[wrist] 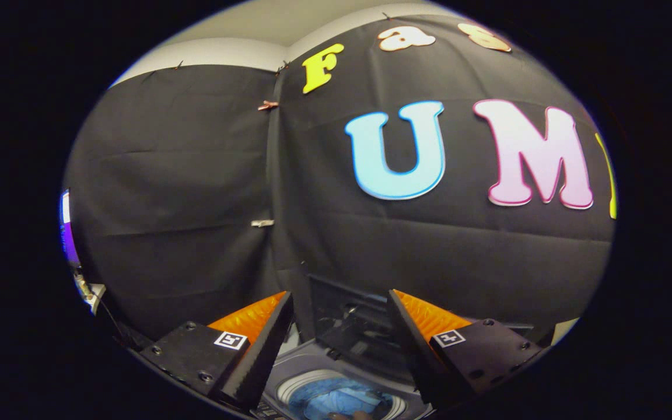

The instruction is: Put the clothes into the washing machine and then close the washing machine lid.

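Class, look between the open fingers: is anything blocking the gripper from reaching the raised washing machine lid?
Nothing visible does. The gripper has its fingers spread with nothing held, and the raised lid stands just ahead between them, above the drum holding blue clothes.

Your gripper [340, 303] hangs with its fingers [266, 344] spread wide and nothing between them. Below the gap you look down into the washing machine [312, 364], its round drum mouth holding blue clothes [342, 402]. The dark lid [350, 332] stands raised just ahead of the fingers, with the black cloth wall [196, 204] beyond them.
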Tool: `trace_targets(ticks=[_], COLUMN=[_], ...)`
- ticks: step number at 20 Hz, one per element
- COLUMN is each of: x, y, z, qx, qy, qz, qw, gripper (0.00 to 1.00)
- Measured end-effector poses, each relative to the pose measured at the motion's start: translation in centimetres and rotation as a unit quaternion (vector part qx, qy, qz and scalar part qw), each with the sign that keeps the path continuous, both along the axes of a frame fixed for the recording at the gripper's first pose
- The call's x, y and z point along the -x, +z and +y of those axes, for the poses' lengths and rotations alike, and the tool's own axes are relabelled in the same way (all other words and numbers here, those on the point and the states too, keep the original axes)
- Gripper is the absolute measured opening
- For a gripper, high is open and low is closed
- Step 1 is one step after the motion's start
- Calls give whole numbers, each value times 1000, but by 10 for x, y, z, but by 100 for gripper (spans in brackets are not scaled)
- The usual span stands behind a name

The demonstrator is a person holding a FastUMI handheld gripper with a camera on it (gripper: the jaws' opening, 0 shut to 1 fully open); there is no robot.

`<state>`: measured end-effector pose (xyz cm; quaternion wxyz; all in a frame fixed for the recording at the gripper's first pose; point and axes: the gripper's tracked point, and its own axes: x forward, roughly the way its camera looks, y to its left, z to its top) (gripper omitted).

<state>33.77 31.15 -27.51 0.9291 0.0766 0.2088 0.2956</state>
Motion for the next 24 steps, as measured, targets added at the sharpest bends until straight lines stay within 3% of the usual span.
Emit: trace_targets(ticks=[6,12,16,24], x=[-56,-85,-96,-95], y=[-12,-44,-68,-103], z=[-56,-101,-117,-125], qx=[25,73,101,130], qy=[-160,-242,-268,-272], qz=[-21,22,48,99], qw=[987,967,957,948], gripper=[99,99,99,99])
